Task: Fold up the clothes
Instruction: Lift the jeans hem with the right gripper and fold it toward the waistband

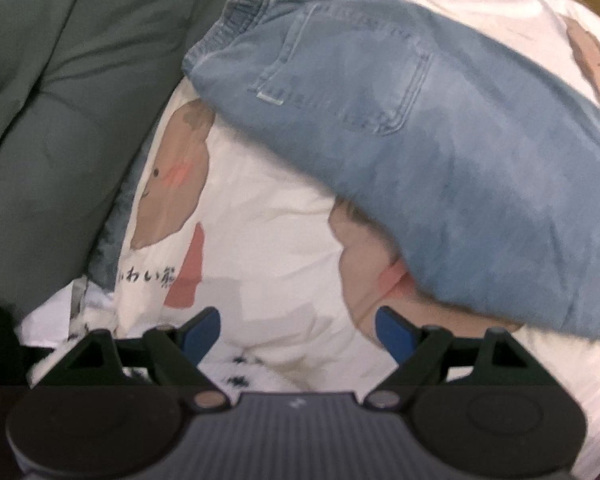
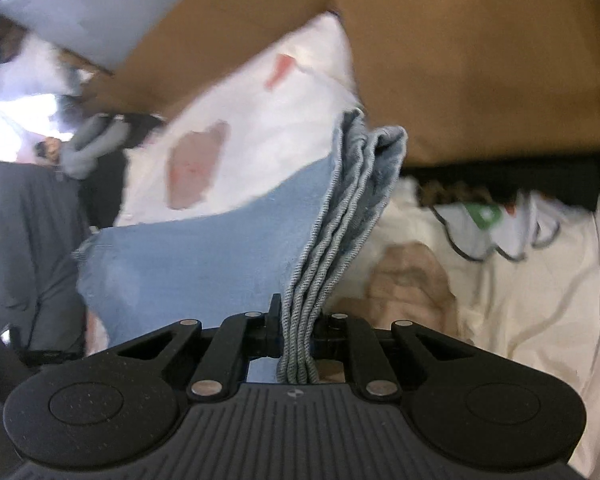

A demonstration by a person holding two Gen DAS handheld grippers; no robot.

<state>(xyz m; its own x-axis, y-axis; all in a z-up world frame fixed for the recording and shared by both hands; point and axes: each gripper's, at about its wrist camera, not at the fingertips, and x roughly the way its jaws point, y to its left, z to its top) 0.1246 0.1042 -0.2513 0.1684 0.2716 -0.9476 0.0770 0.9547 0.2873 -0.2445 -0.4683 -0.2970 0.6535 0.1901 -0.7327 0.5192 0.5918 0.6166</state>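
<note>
Here, in the left wrist view, the left gripper (image 1: 298, 330) stands wide open and empty above a white printed cover (image 1: 268, 248), while the jeans (image 1: 400, 120) lie across that cover beside a green duvet (image 1: 52, 80). In the right wrist view, the right gripper (image 2: 296, 320) is clamped on a bunched edge of the jeans (image 2: 204, 256), lifted off the cover (image 2: 268, 128), with brown cardboard (image 2: 480, 60) behind.

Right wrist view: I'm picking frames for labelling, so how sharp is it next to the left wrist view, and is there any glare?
Right wrist view: background smeared by motion blur, blown-out white glare at the left edge; the jeans clamped in the right hand-held gripper stay fairly crisp. Left wrist view: softer blur, mostly on the jeans' lower edge, even light, no glare; fisheye bending in both.
</note>
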